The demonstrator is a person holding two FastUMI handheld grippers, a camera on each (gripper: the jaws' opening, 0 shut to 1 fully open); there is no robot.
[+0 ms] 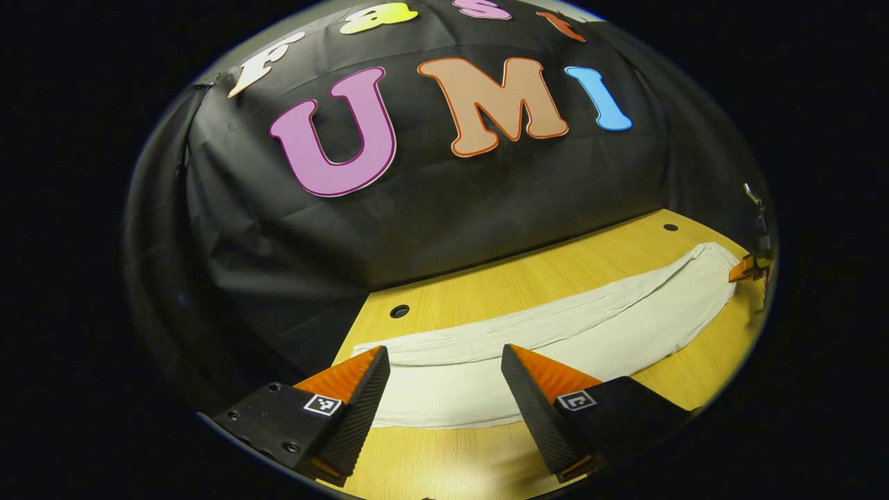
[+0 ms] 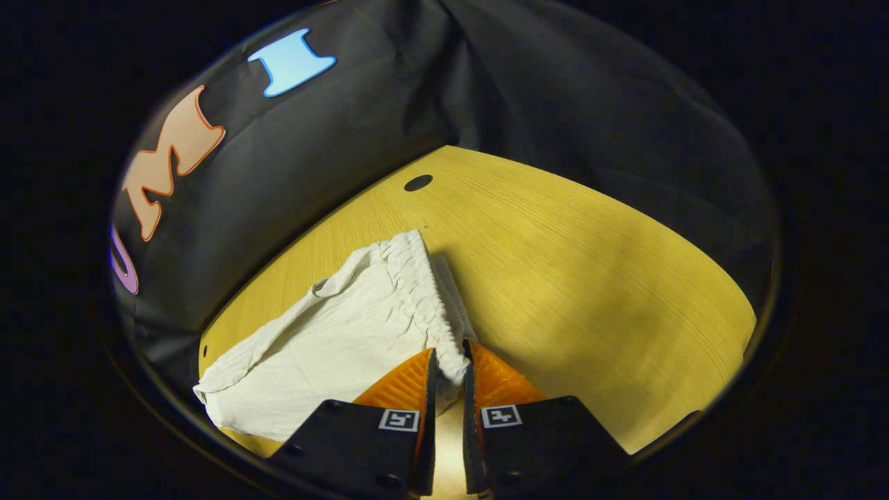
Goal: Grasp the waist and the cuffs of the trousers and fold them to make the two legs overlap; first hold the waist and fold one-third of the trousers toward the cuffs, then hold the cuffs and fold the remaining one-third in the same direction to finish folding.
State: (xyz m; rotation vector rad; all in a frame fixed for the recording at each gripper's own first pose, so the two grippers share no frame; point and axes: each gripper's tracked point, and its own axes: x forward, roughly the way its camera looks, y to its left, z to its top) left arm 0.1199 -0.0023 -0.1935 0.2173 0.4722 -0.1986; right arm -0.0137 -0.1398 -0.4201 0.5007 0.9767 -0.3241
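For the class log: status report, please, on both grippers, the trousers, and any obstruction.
Left gripper open at cuffs. Right gripper shut on waistband. Trousers flat along table. No obstruction seen.

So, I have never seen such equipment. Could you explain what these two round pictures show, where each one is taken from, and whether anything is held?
A person holds two hand-carried grippers, each with its own camera looking along two fingers. In the left gripper view, the left gripper hangs open over the cuff end of white trousers lying stretched on a wooden table. In the right gripper view, the right gripper is shut on the gathered elastic waist; it also appears far off at the edge of the left gripper view.
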